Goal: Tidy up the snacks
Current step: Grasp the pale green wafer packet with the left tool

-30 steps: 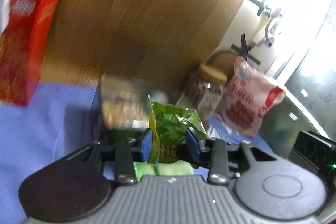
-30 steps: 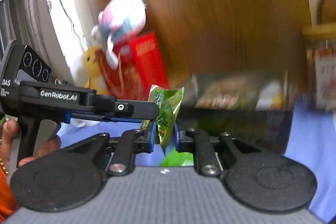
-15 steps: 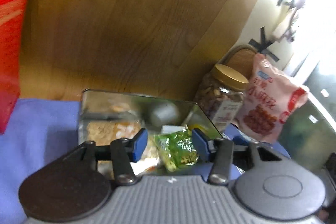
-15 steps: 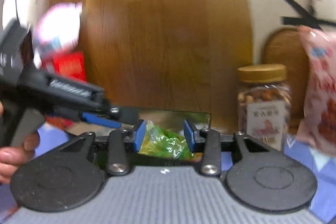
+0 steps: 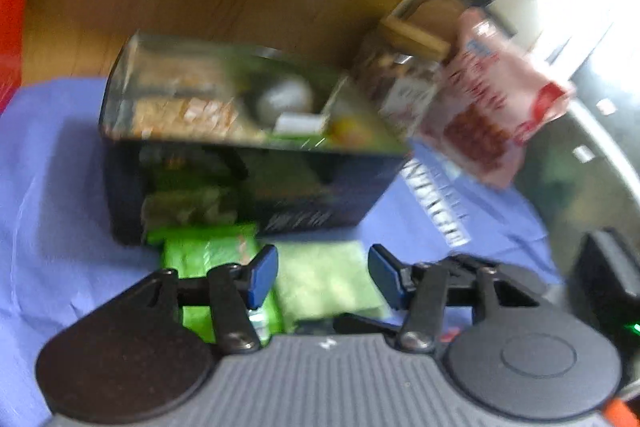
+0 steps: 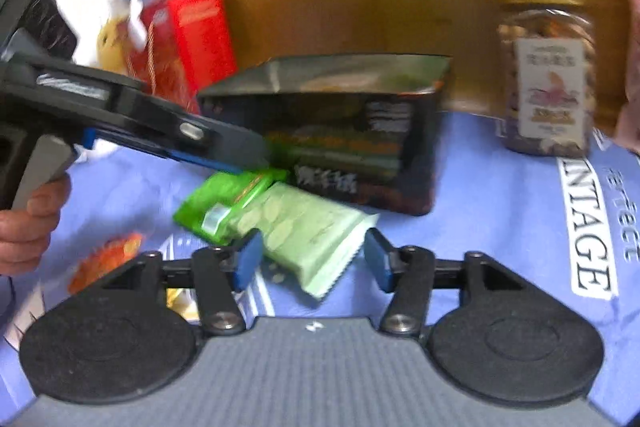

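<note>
Both grippers' jaws opening, nothing clamped; right gripper (image 6: 312, 259) should straddle pale green wafer packet (image 6: 308, 231) squarely, near open snack box (image 6: 340, 131), before closing

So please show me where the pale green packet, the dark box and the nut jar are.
pale green packet (image 6: 304, 231): right wrist view, middle of the wrapper's face.
dark box (image 6: 360, 147): right wrist view, its printed front wall.
nut jar (image 6: 546, 75): right wrist view, the white label on its body.
</note>
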`<state>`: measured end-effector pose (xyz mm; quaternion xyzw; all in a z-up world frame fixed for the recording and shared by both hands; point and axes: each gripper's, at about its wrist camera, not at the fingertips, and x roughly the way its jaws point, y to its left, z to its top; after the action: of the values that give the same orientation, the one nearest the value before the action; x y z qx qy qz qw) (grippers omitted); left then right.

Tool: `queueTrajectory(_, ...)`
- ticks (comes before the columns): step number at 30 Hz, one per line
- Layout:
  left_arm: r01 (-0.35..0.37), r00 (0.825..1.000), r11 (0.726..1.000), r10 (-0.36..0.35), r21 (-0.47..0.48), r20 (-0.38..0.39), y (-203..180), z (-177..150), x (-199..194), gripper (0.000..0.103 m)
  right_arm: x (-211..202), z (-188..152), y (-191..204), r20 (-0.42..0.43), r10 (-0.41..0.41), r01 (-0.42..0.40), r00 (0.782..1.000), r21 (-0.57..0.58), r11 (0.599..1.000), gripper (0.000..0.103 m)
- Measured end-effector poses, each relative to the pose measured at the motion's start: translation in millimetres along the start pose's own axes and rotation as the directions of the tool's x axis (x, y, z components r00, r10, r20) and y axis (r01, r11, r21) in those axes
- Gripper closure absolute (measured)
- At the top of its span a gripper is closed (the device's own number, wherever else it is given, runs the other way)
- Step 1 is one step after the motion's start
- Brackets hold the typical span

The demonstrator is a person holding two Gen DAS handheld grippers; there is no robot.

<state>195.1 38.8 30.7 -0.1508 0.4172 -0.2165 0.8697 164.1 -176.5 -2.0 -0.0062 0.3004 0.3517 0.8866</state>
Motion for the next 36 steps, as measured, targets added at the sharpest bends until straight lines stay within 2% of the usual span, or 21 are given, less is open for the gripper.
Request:
queueTrajectory(4, -0.015, 1.000, 1.000, 0.015, -0.004, -0.006, -1.9, -4.7, 5.1, 0.044, 13.3, -3.4, 11.3, -0.023, -0.057, 0.055, 0.998, -0.098, 0.994, 0.045)
queueTrajectory(6, -0.016, 1.000, 1.000, 0.016, 0.001, -0.010, -6.6, -6.2, 6.5, 0.039, 10.9, -2.3, 7.7, -0.015, -0.062, 0.061, 0.998, -0.081, 0.995, 0.048)
queueTrajectory(9, -0.012, 1.000, 0.999, 0.013, 0.031, -0.014, -17.9, -7.6, 14.1, 0.039, 7.5, -1.4, -4.6, -0.013, -0.072, 0.071, 0.997, -0.035, 0.997, 0.053)
queueTrajectory(11, -0.017, 1.000, 0.999, 0.018, 0.039, -0.015, -24.4, -11.0, 16.6, 0.042, 5.4, -1.1, -9.7, -0.009, -0.069, 0.069, 0.998, -0.007, 0.998, 0.072)
queueTrajectory(12, -0.024, 1.000, 0.999, 0.024, 0.042, -0.008, -28.1, -11.8, 17.1, 0.042, 4.3, -0.5, -10.9, -0.009, -0.058, 0.058, 0.998, 0.003, 0.998, 0.077)
queueTrajectory(15, 0.015, 1.000, 1.000, -0.015, 0.024, 0.023, -29.8, -8.6, 1.8, 0.042, -5.8, 0.8, -8.3, 0.013, -0.063, 0.063, 0.998, 0.012, 0.998, 0.078)
queueTrajectory(20, 0.045, 0.991, 0.998, -0.051, 0.049, 0.127, -36.0, 5.7, -39.0, 0.042, -35.3, 17.6, 7.0, 0.135, -0.053, 0.056, 0.989, -0.018, 0.998, 0.078)
queueTrajectory(24, 0.018, 0.983, 0.997, -0.030, 0.069, 0.180, -33.4, 33.6, -49.8, 0.043, -37.9, 40.1, 11.5, 0.218, -0.057, 0.066, 0.974, -0.038, 0.997, 0.078)
queueTrajectory(27, -0.028, 0.978, 0.997, 0.014, 0.067, 0.206, -25.8, 61.1, -34.0, 0.041, -21.4, 60.5, 5.5, 0.242, -0.071, 0.081, 0.968, -0.034, 0.996, 0.077)
queueTrajectory(29, -0.058, 0.977, 0.998, 0.051, 0.029, 0.209, -15.0, 76.7, -18.6, 0.032, -1.3, 73.4, -4.0, 0.247, -0.089, 0.099, 0.965, -0.028, 0.995, 0.073)
queueTrajectory(31, -0.103, 0.974, 0.995, 0.100, 0.001, 0.203, -5.0, 84.9, -6.8, 0.032, 19.1, 82.8, -11.2, 0.236, -0.144, 0.150, 0.961, -0.010, 0.989, 0.062)
queueTrajectory(32, -0.123, 0.971, 0.992, 0.123, -0.012, 0.204, -0.6, 85.1, -6.4, 0.033, 26.4, 85.7, -13.3, 0.229, -0.172, 0.178, 0.958, -0.006, 0.984, 0.062)
queueTrajectory(34, -0.098, 0.969, 0.995, 0.101, -0.026, 0.223, 6.0, 79.7, -15.8, 0.033, 30.1, 86.3, -14.9, 0.219, -0.204, 0.211, 0.954, -0.006, 0.977, 0.062)
queueTrajectory(36, -0.055, 0.968, 0.998, 0.056, -0.014, 0.245, 10.3, 66.6, -35.4, 0.033, 14.5, 77.5, -15.0, 0.242, -0.190, 0.196, 0.951, 0.001, 0.981, 0.062)
